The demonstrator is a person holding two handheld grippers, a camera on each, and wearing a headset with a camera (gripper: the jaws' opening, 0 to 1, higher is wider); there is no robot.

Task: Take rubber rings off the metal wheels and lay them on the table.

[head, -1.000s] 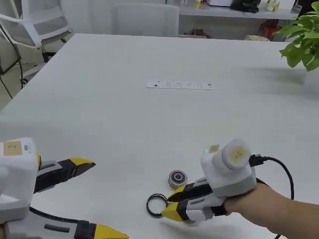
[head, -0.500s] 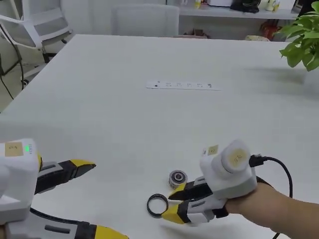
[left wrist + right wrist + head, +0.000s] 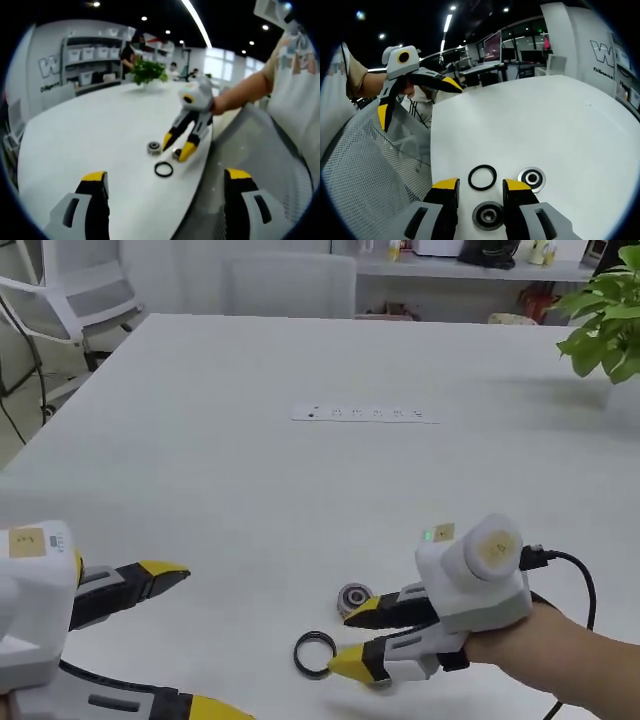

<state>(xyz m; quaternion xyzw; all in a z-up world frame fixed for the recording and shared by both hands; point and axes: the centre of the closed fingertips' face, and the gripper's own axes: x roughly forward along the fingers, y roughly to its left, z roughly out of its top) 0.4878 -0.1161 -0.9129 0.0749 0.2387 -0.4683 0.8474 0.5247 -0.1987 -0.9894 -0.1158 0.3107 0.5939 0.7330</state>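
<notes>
Rubber ring (image 3: 482, 177) on table (image 3: 545, 125), metal wheels (image 3: 531, 177) beside — one inside released right gripper (image 3: 342, 642), left gripper (image 3: 210, 638) released

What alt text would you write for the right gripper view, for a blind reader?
The right gripper, jaws open, straddles a metal wheel on a white table, with a loose black rubber ring just ahead and a second metal wheel beside it. Farther back on the left, the left gripper hangs in the air, also open.
</notes>
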